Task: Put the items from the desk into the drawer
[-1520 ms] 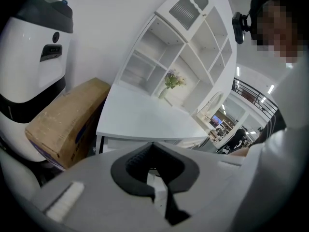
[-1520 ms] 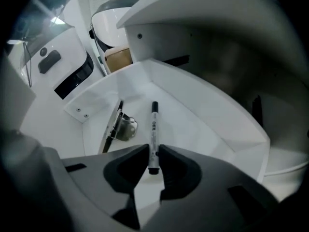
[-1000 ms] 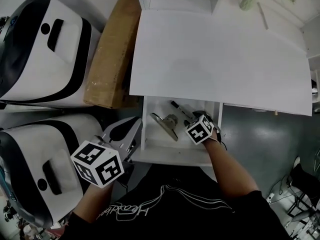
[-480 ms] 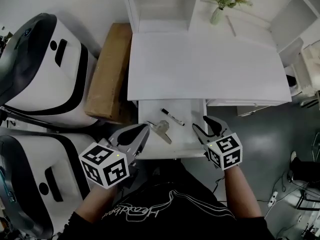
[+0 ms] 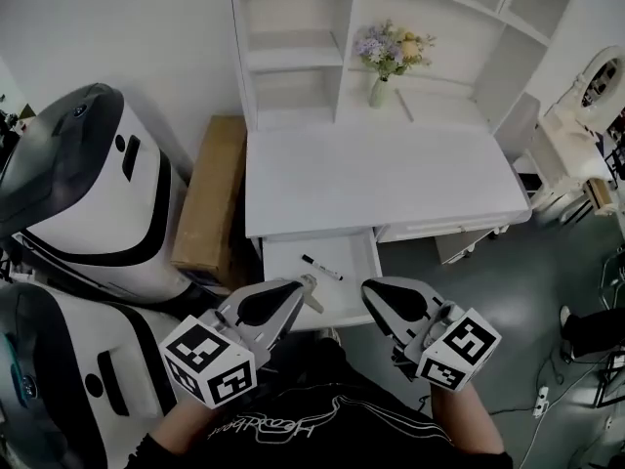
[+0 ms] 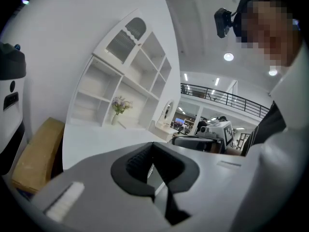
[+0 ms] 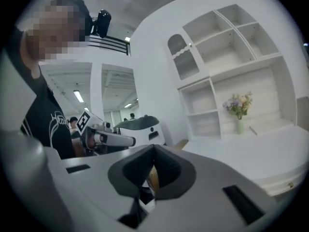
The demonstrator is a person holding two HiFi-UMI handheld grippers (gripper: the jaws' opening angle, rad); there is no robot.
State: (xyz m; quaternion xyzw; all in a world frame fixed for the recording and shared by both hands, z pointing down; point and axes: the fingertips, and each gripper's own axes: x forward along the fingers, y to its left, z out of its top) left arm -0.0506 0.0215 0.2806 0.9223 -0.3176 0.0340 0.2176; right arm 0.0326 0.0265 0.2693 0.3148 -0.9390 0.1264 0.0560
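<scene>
Evidently the task was close to done. The drawer (image 5: 283,262) stood pulled out under the front edge of the desk, and a black marker (image 5: 320,267) lay on its floor. A grey metal clip (image 5: 312,294) lay just beside the marker, partly hidden behind the left hand-held gripper (image 5: 291,289). The surface (image 5: 381,179) was bare across its whole working area. Only a vase of flowers (image 5: 379,88) stood at the back by the shelves, with a thin pale stick (image 5: 404,106) lying just beside it; what that stick was could not be made out. The left hand-held gripper was closed tip to tip with nothing between its jaws. The right hand-held gripper (image 5: 373,293) was likewise closed and empty. Both were held low near the person's body, at the drawer's front edge and apart from its contents. Judgement: the loose items were in. What was left was possibly the stick by the vase, if it counted, and pushing the drawer shut.
</scene>
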